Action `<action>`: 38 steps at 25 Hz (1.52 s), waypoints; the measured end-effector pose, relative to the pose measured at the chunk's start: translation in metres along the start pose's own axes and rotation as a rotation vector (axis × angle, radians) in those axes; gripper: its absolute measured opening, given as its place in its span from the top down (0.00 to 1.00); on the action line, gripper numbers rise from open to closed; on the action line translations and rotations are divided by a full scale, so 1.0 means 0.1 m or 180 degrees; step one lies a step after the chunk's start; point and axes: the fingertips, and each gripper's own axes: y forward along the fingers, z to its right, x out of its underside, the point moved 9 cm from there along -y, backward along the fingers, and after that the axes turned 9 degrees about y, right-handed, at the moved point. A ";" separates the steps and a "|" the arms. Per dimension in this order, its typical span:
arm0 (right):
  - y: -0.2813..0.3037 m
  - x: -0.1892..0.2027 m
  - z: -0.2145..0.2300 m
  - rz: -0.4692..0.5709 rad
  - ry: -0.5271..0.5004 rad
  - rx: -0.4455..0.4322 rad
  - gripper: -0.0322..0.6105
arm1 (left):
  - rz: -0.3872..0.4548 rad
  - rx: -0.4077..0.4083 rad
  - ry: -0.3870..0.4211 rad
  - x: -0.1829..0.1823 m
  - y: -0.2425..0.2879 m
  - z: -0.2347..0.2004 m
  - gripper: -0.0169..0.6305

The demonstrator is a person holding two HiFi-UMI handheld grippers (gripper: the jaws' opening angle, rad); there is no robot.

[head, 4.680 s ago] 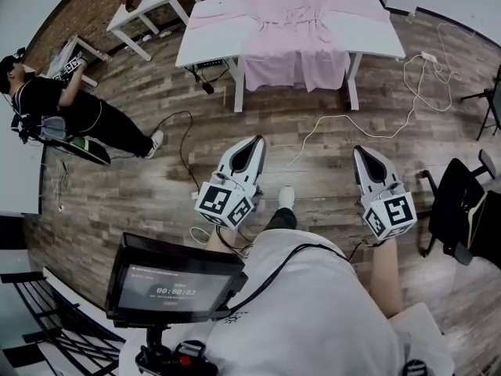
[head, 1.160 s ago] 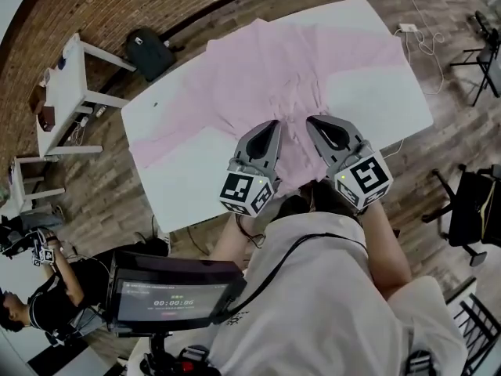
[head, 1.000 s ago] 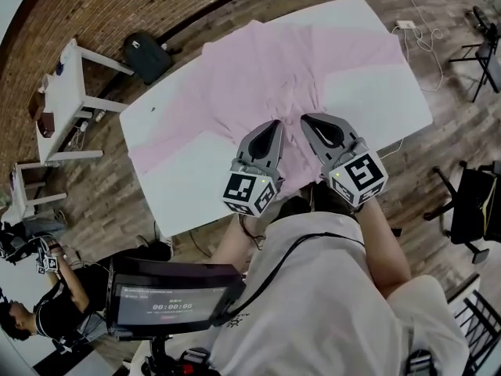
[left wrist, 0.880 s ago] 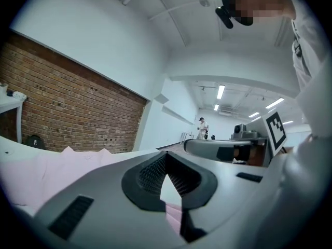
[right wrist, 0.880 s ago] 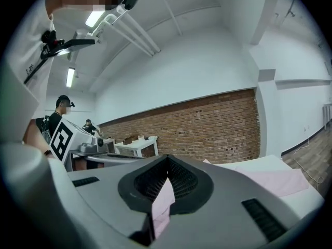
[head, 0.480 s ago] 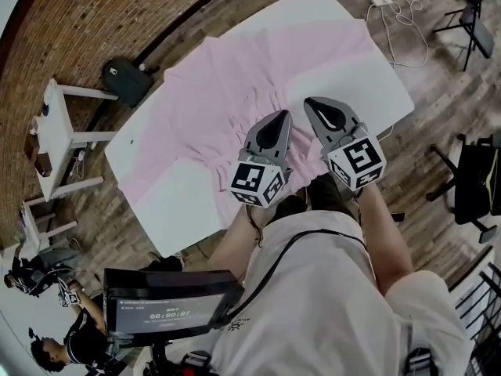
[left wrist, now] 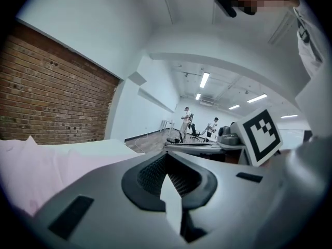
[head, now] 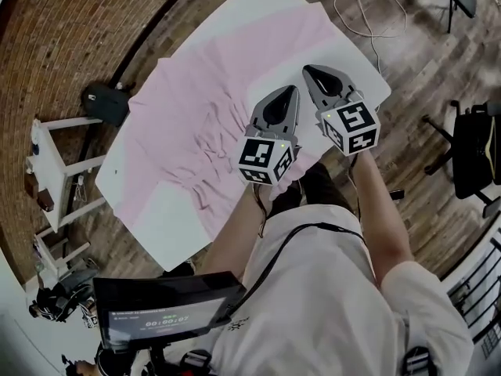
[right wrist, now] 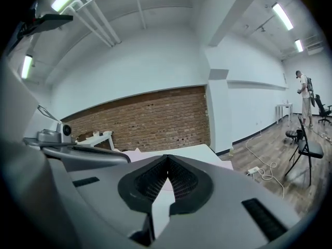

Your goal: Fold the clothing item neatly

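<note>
A pale pink garment (head: 203, 108) lies spread flat on the white table (head: 168, 224), sleeves out to both sides and wrinkled down its middle. Both grippers hover side by side above the table's near right part, pointing over it and touching nothing. My left gripper (head: 290, 92) is shut and empty; in its own view the jaws (left wrist: 167, 158) meet, with pink cloth (left wrist: 31, 175) low at the left. My right gripper (head: 308, 70) is likewise shut and empty, its tips (right wrist: 167, 161) aimed past the table's far end (right wrist: 192, 150).
A black bag (head: 106, 100) and a small white side table (head: 55, 163) stand beyond the table's left. Cables (head: 368, 6) trail on the wooden floor at top right, and a black chair (head: 473, 151) stands at the right. People (left wrist: 185, 121) stand far off.
Both grippers have swung together from the garment's near middle toward the table's right end. The jaws stayed shut, and the garment has not moved.
</note>
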 end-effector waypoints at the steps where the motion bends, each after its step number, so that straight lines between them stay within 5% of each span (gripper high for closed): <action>1: 0.03 0.01 0.08 -0.0011 0.0030 0.0037 0.95 | -0.0026 0.0002 0.0004 0.02 0.07 0.01 0.99; 12: 0.45 0.12 0.91 -0.0183 0.0229 0.0434 0.95 | -0.0183 0.0022 -0.0030 0.20 0.75 0.21 0.99; 26: 0.86 0.43 1.60 -0.0542 0.0213 0.0997 0.95 | -0.0296 -0.0098 -0.0029 0.27 1.00 0.09 0.99; 32: 0.99 0.51 1.71 -0.0691 0.0259 0.1168 0.78 | -0.0312 -0.0108 -0.0078 0.27 1.00 0.04 0.99; 38: 1.11 0.54 1.81 -0.0828 0.0336 0.1282 0.74 | -0.0292 -0.0126 -0.0111 0.25 1.01 -0.02 0.99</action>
